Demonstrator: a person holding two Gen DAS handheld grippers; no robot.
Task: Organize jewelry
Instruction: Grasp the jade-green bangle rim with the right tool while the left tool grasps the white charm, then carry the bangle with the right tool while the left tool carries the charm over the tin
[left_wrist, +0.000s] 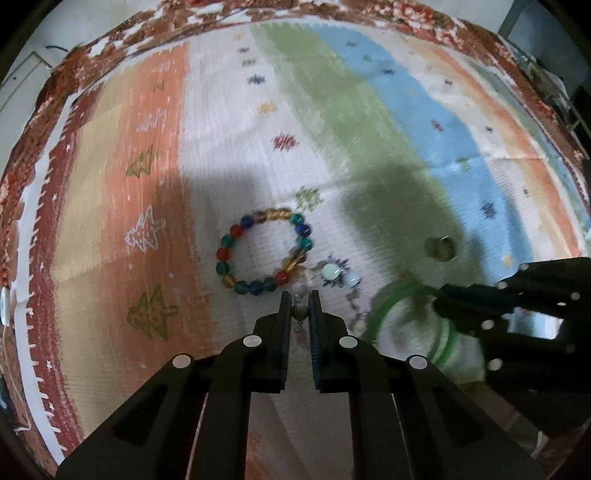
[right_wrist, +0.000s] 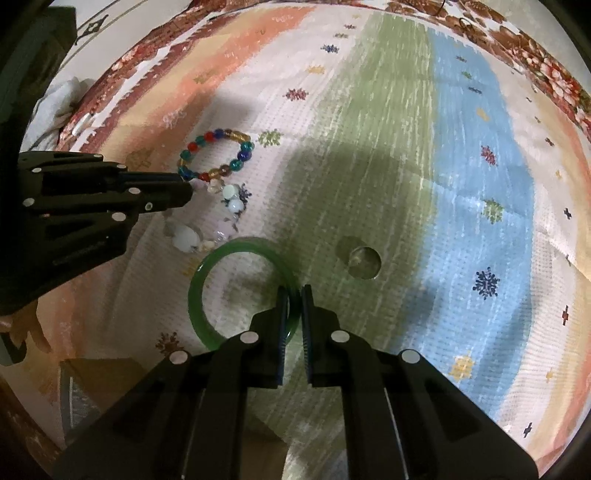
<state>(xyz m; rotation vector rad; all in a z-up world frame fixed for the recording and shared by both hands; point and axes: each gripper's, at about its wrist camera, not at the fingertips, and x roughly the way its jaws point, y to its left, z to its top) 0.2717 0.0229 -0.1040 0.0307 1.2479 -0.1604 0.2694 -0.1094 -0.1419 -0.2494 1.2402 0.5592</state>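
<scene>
While both point steeply down at a striped cloth (left_wrist: 221, 110), the left claw (left_wrist: 299, 310) is clamped on a dark bead of a pale bead bracelet (left_wrist: 334, 275), and the right claw (right_wrist: 293, 306) is clamped on the rim of a green bangle (right_wrist: 199, 295). The pale bracelet lies between the bangle and a multicoloured bead bracelet (left_wrist: 225, 254), touching or nearly touching the latter. A small ring (right_wrist: 360, 260) sits apart on the green stripe, near the bangle.
</scene>
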